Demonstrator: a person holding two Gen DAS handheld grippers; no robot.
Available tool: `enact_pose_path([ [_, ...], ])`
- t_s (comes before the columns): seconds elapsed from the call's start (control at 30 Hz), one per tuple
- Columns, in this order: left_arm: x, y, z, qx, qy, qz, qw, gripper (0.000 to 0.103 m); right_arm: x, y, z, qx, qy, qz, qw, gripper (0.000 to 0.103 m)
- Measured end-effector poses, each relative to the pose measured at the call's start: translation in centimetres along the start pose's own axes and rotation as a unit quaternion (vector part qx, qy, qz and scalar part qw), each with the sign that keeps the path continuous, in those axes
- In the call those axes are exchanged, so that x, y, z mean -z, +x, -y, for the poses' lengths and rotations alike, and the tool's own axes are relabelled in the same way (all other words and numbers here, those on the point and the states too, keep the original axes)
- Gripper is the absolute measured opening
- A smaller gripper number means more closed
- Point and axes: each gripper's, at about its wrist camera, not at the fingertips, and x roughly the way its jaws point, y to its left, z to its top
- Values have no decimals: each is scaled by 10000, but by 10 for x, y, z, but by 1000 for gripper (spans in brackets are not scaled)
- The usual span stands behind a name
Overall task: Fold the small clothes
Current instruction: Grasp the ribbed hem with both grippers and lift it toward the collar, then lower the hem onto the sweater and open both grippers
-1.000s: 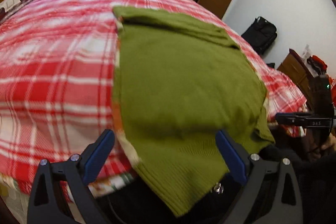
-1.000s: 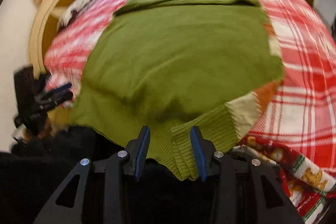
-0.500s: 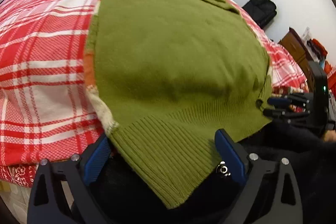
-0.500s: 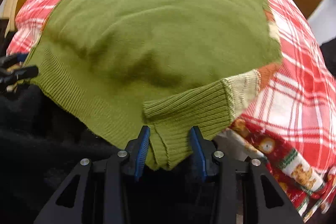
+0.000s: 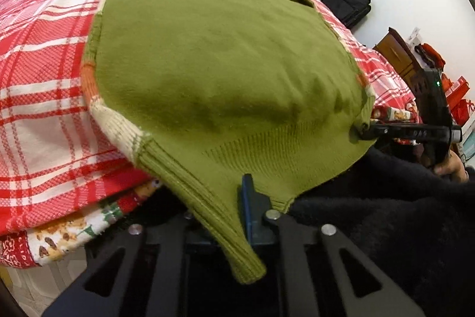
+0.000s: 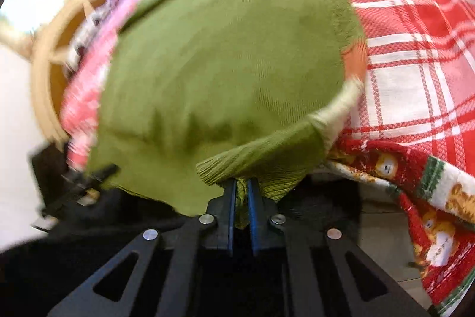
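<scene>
Both grippers clamp the near hem of the green sweater on the bed.

Left wrist view: the left gripper (image 5: 237,216) has its jaws together on the ribbed hem of the green sweater (image 5: 219,49), whose long axis runs away from the jaws over the plaid bedspread (image 5: 44,55); the right gripper (image 5: 368,131) pinches the other hem corner.
Right wrist view: the right gripper's jaws are clamped on the bunched hem, the body ahead. No container is visible.

left gripper (image 5: 230,216): jaws clamped | right gripper (image 6: 240,198): jaws clamped
</scene>
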Motion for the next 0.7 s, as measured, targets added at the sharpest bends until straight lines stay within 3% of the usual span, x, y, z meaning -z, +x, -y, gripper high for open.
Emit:
enact_pose_path([
  [0.17, -6, -26, 4, -122, 181, 526, 9984, 9, -3, -33, 11, -986, 424, 583, 9925, 7],
  [0.27, -14, -43, 4, -273, 312, 905, 9950, 9, -14, -44, 11, -1309, 619, 813, 9861, 7],
  [0.57, -76, -57, -18, -394, 83, 1300, 9907, 9, -84, -53, 14, -1440, 827, 1513, 9744, 7],
  [0.7, -108, -42, -26, -625, -25, 1289, 9897, 9, -108, -46, 10, -1017, 626, 1803, 9763, 7],
])
